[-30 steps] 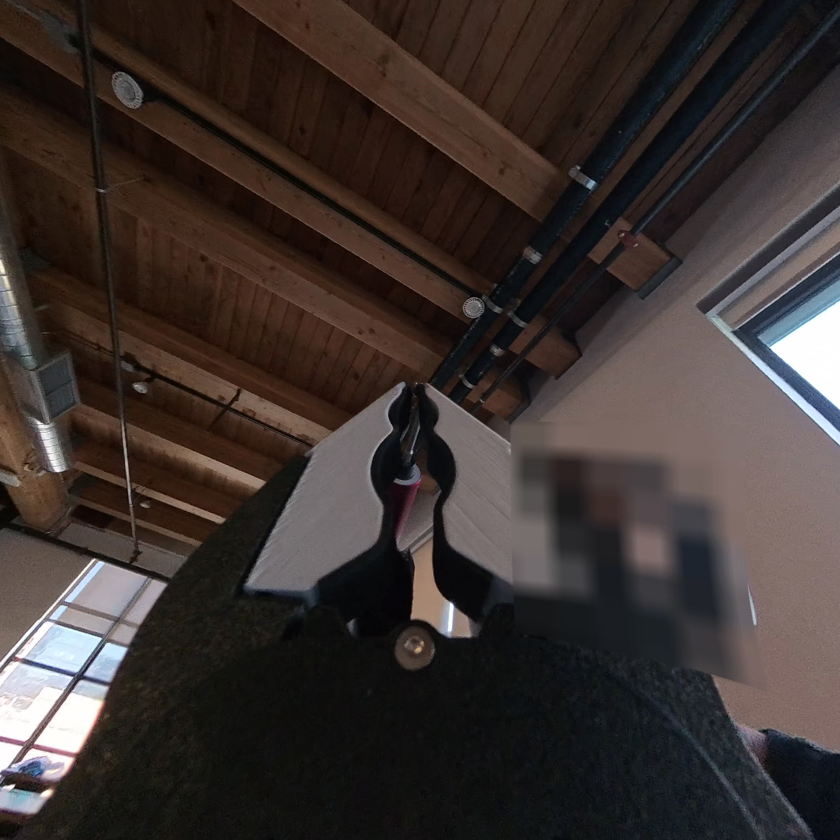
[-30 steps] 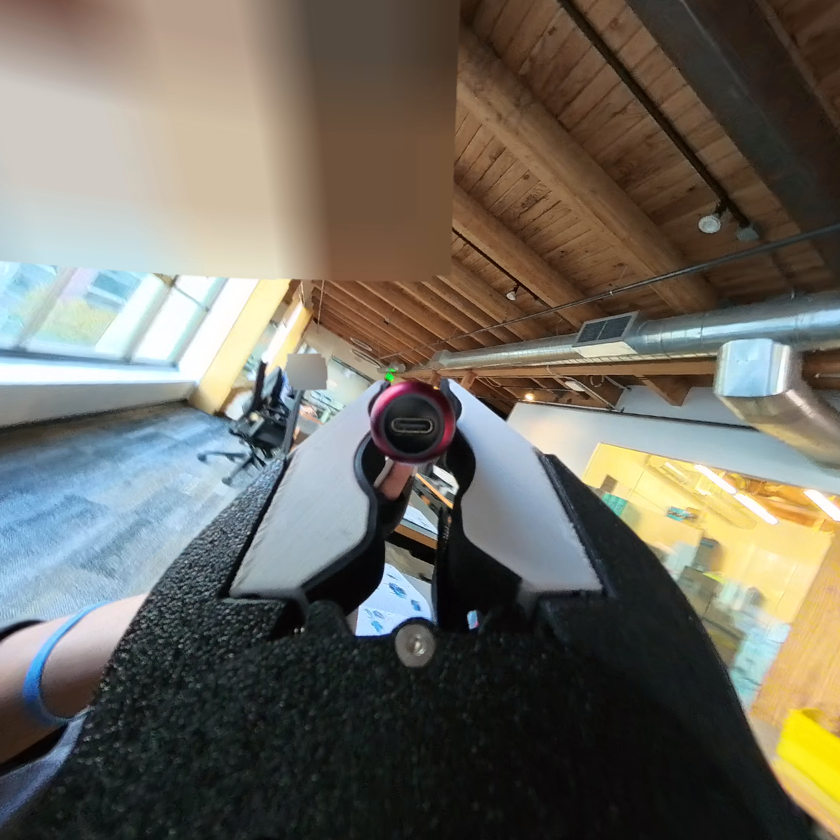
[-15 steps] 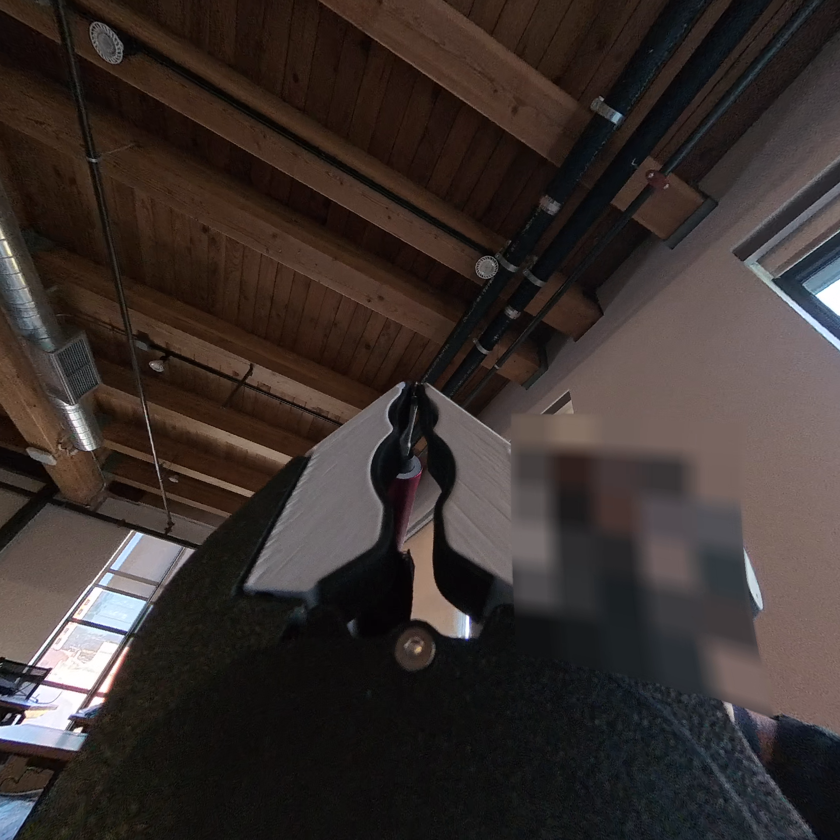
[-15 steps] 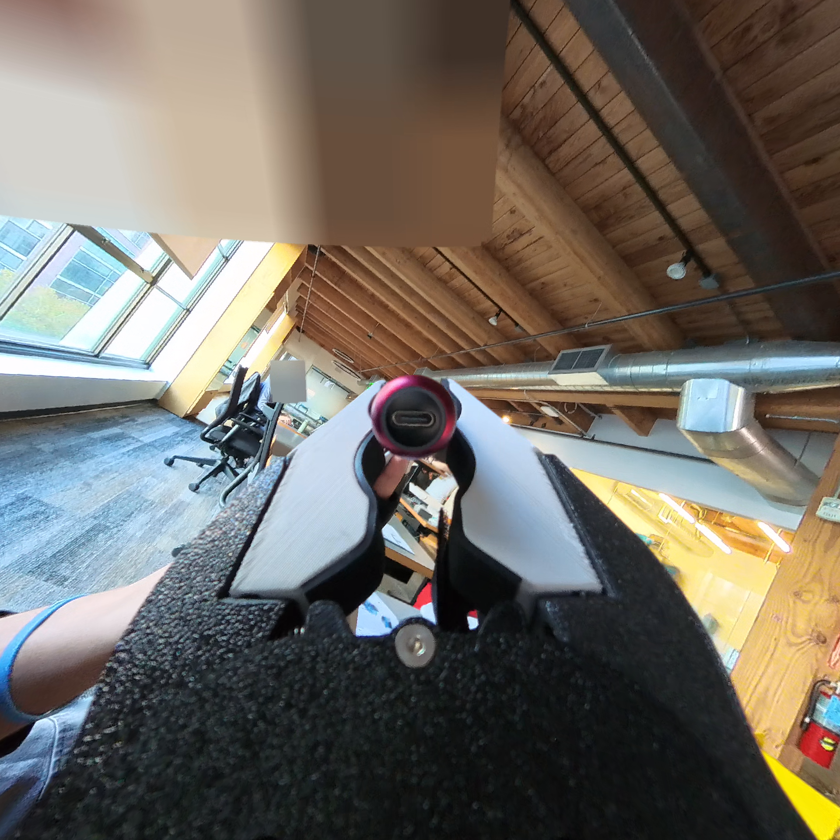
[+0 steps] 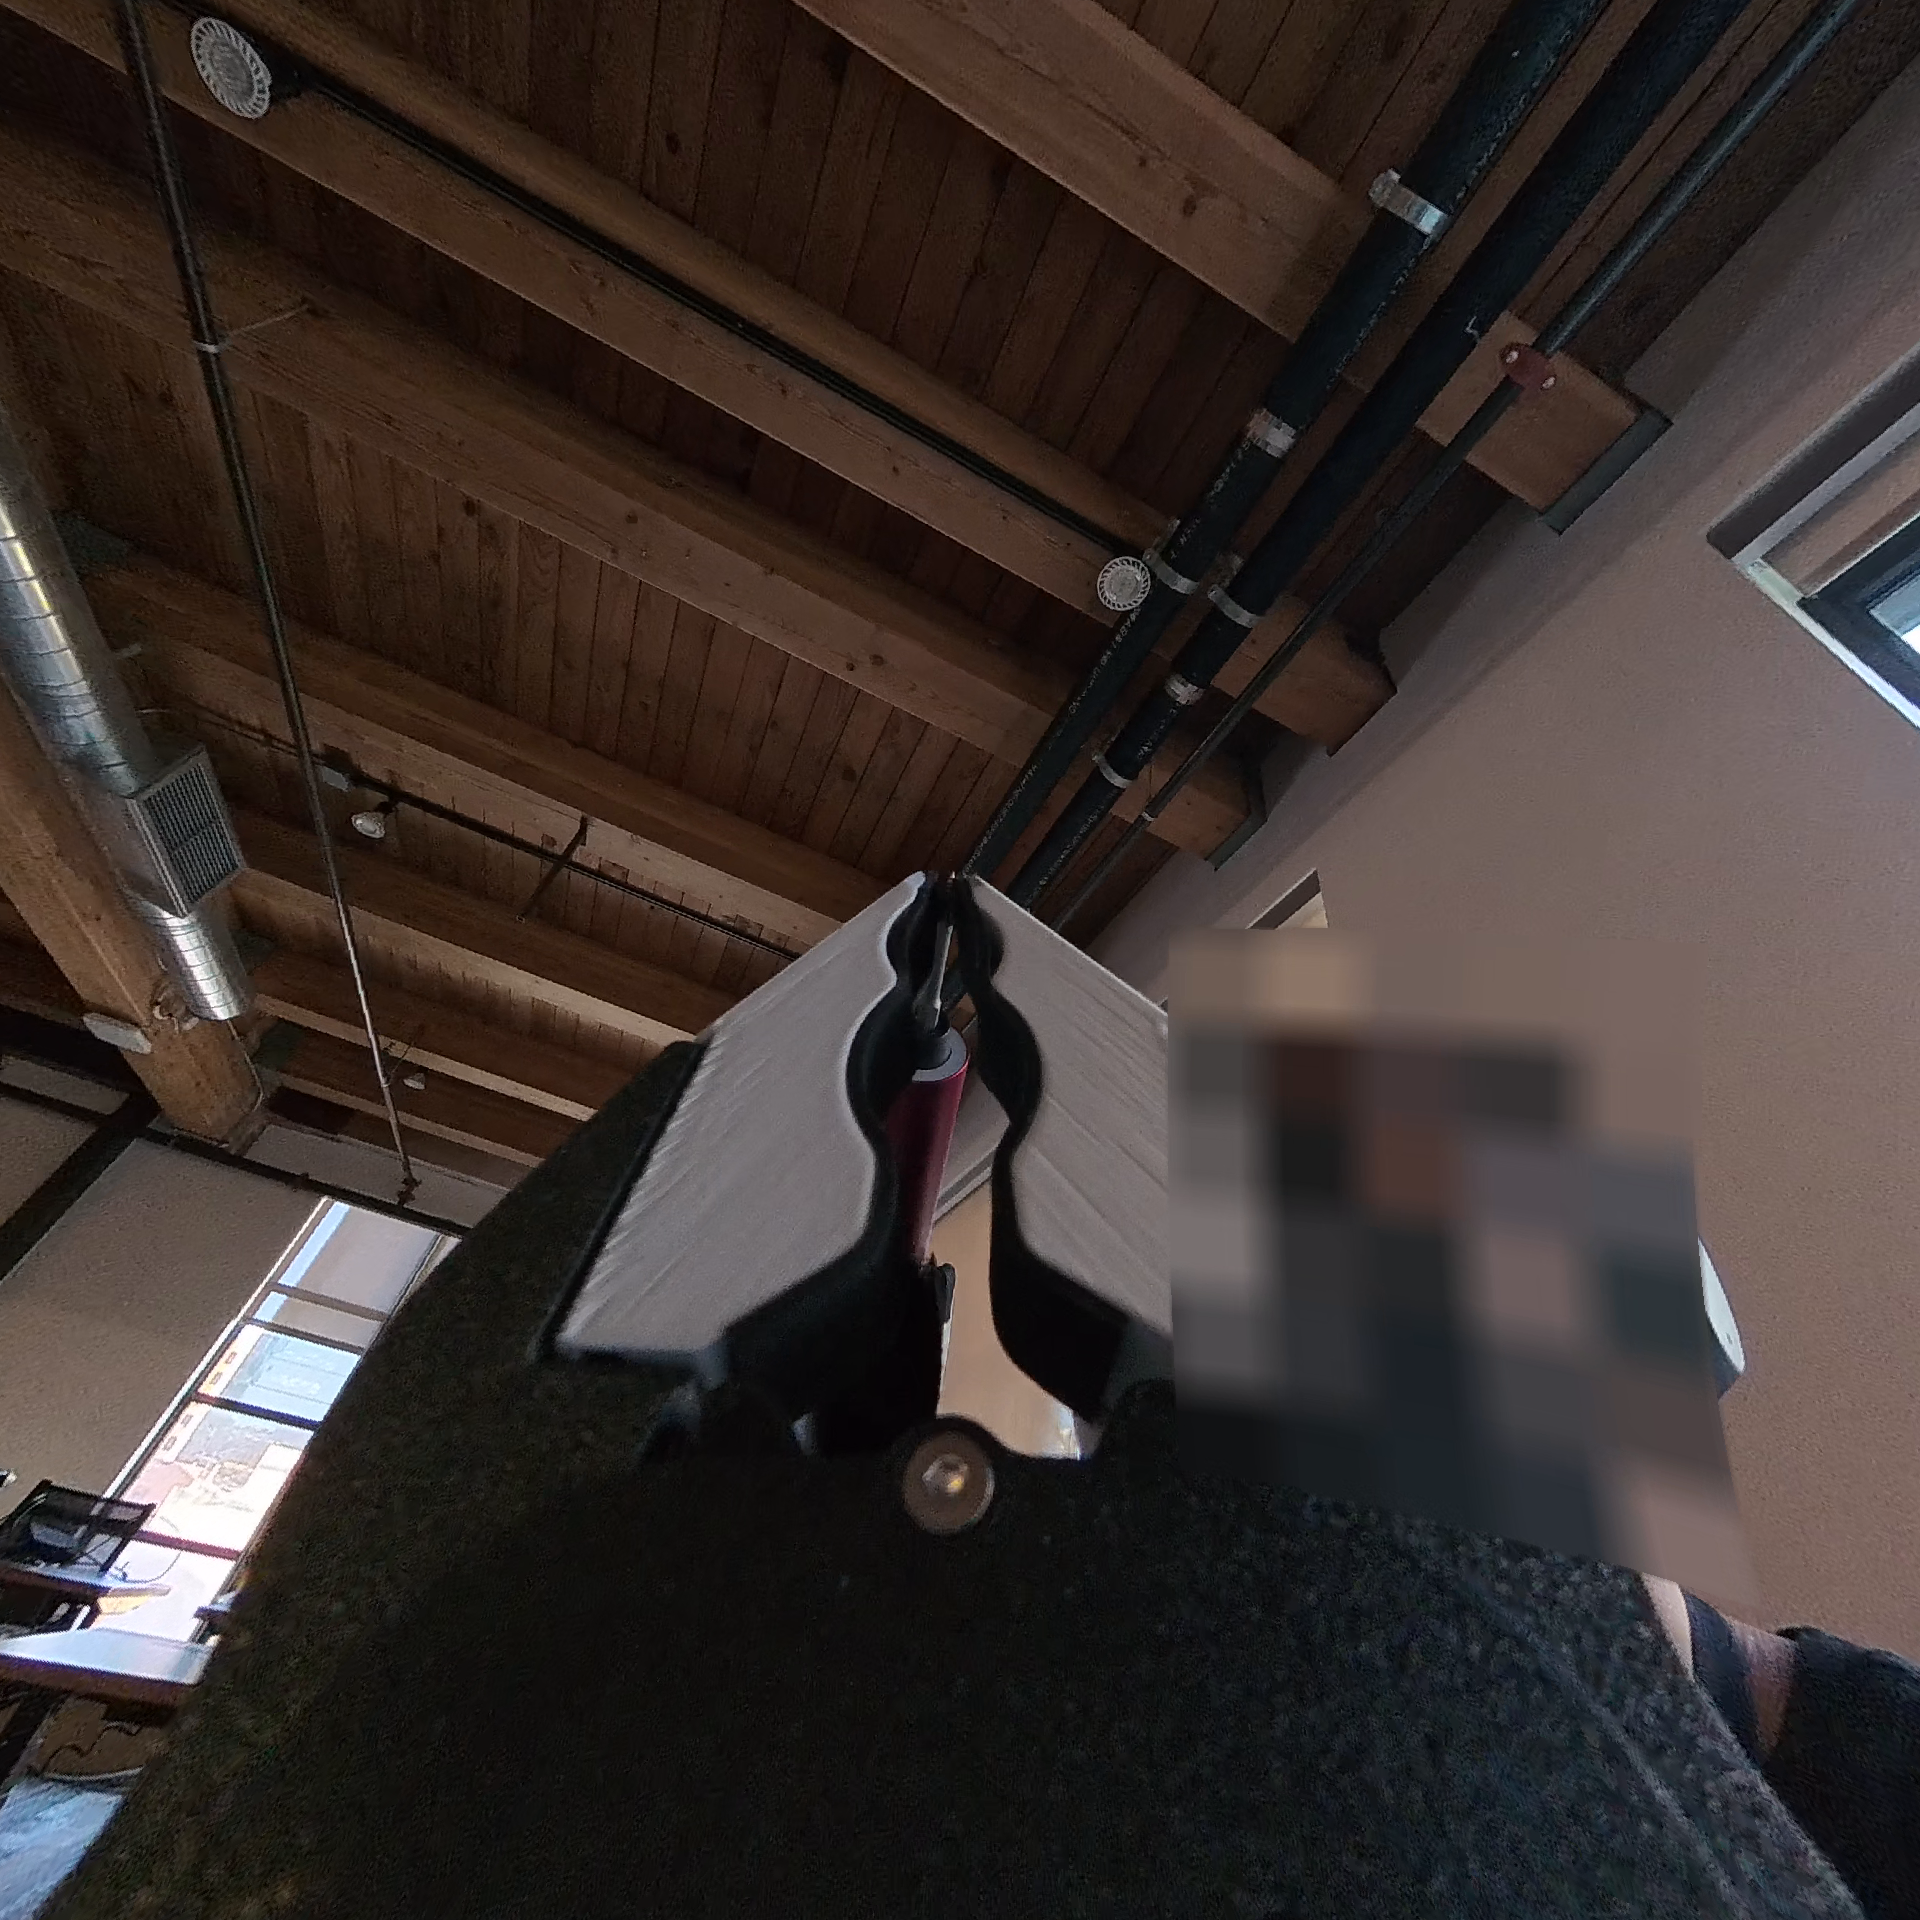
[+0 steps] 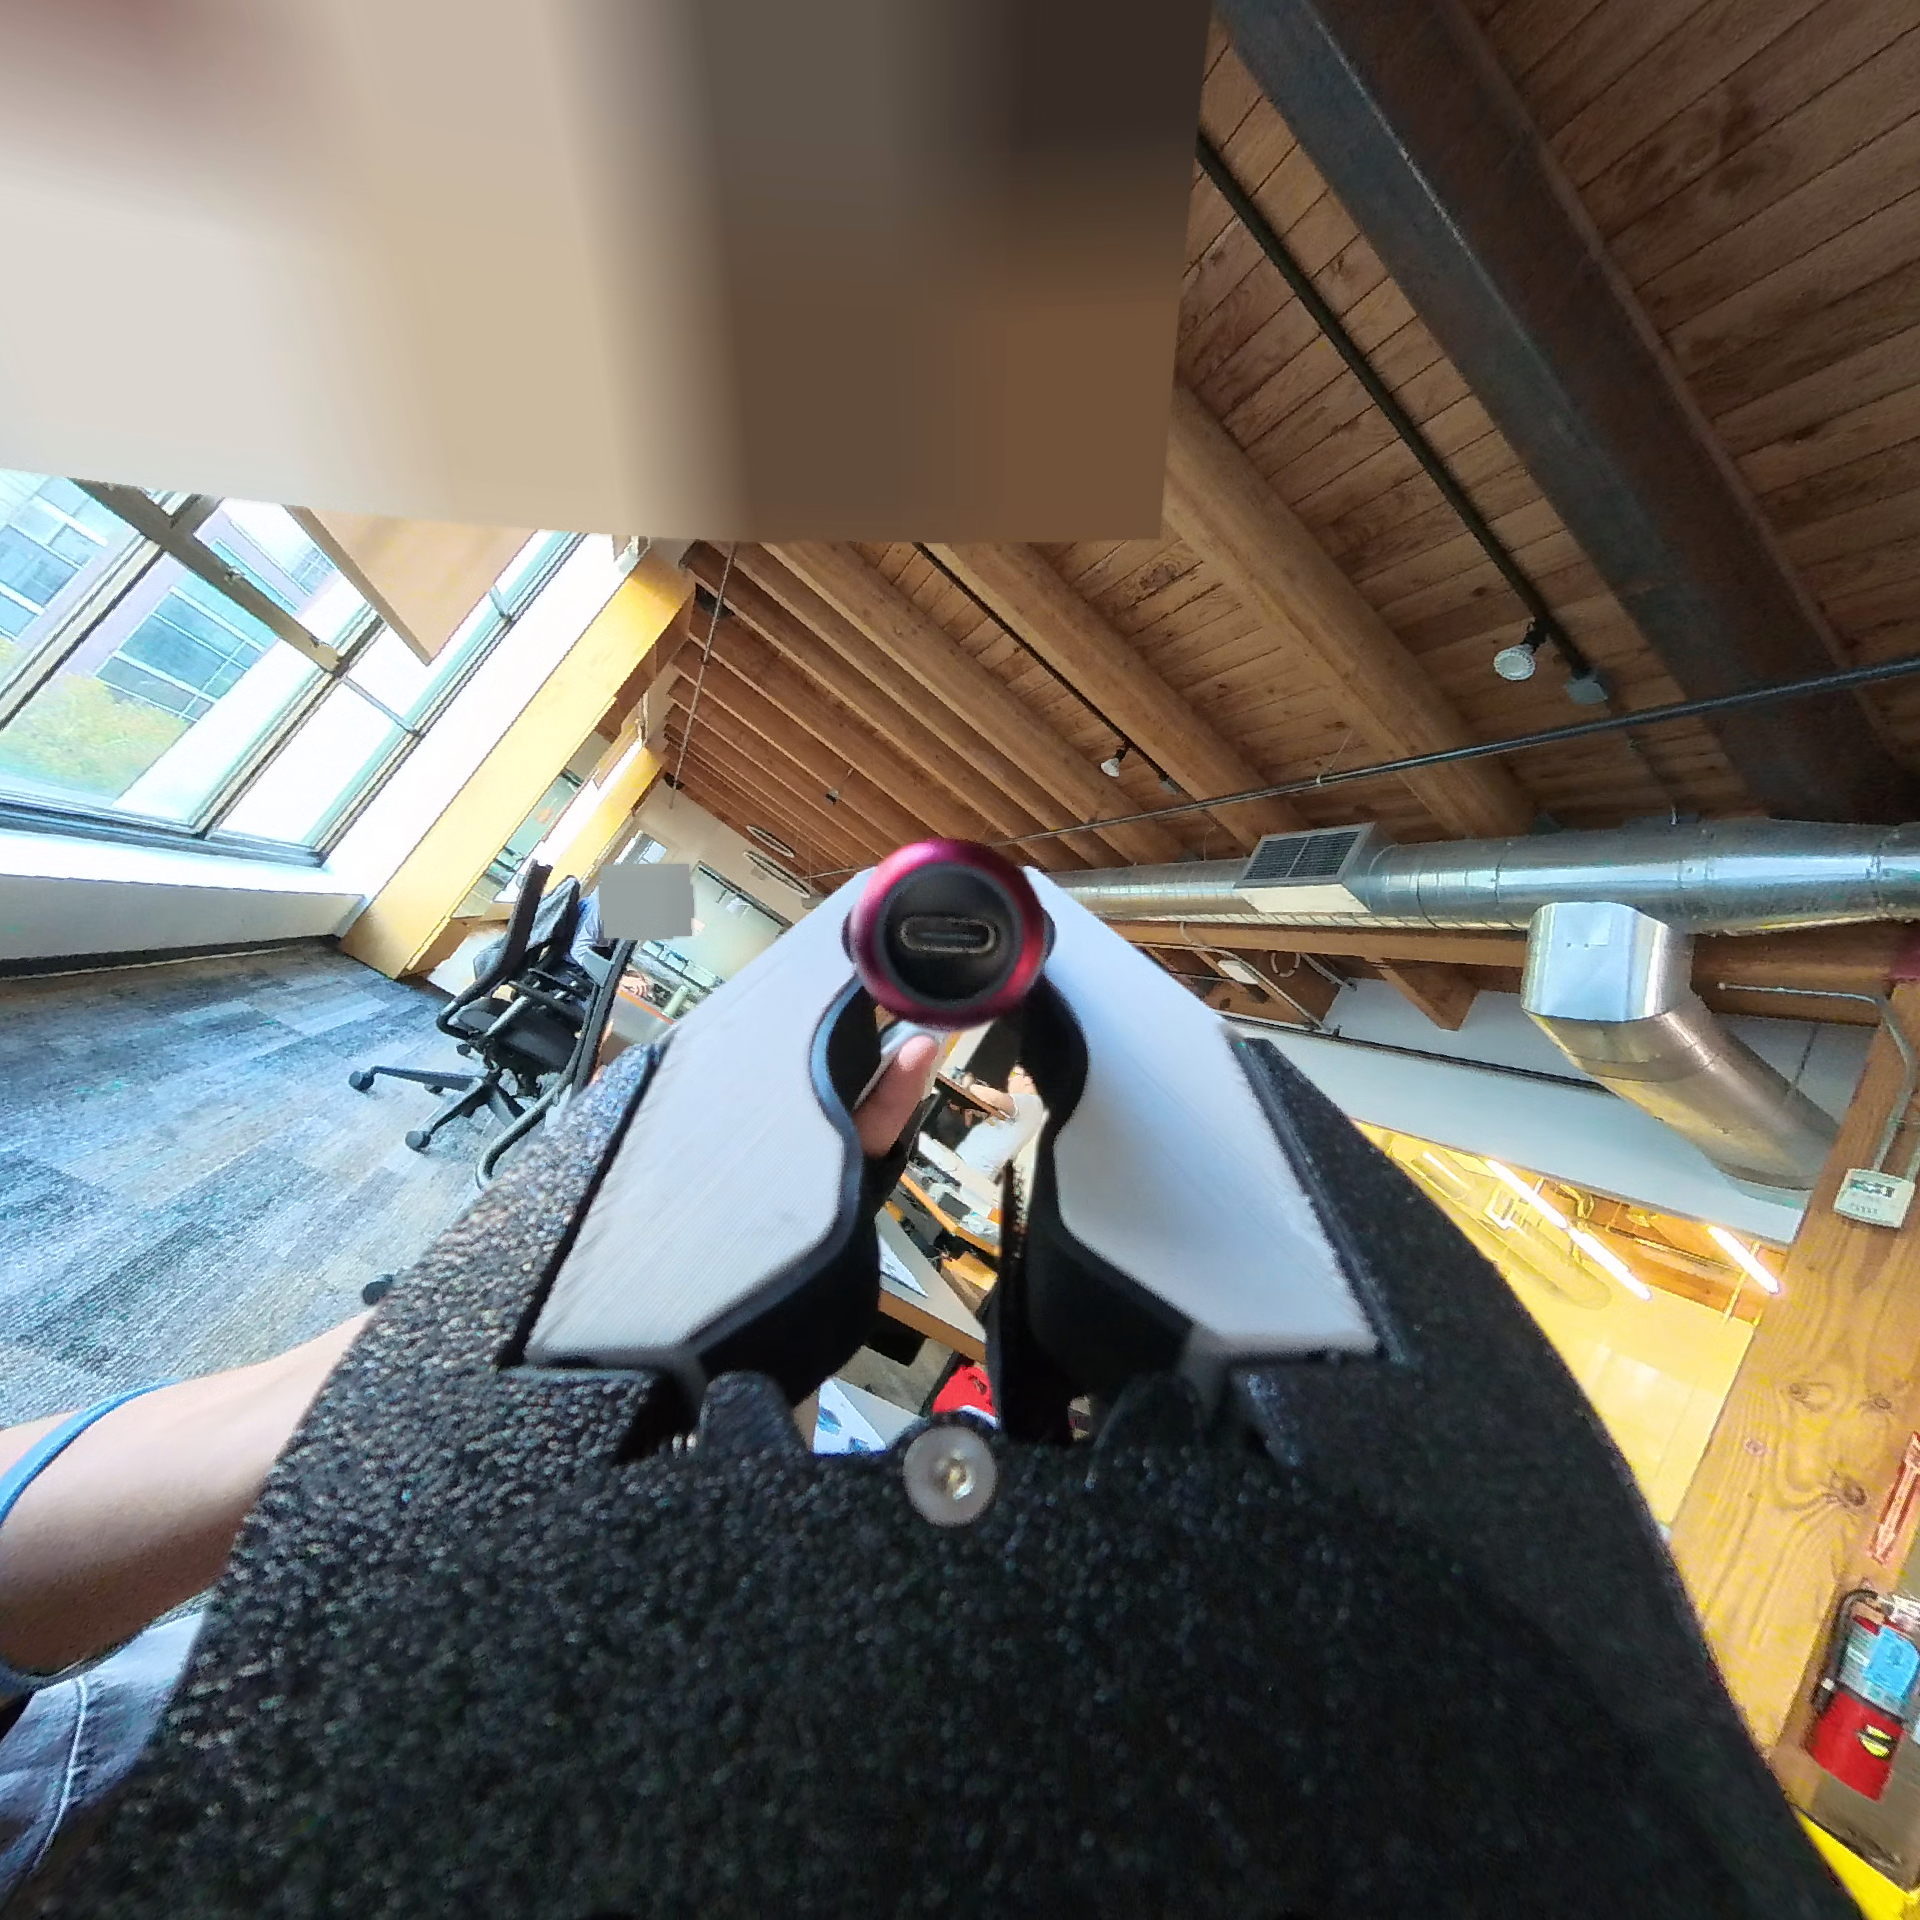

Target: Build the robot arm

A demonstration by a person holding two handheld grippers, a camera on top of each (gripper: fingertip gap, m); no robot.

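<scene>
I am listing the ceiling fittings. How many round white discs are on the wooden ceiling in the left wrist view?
2. One round white disc is at the top left; the other is beside the black pipes. More may be hidden lower down.

Left wrist view dim and backlit; right wrist view bright from windows (image 6: 177, 665), edges fisheye-bent.

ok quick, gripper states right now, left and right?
Left gripper: shut on a thin metal tip of a red tool.
Right gripper: shut on a red cylinder, port end facing the camera.
</scene>
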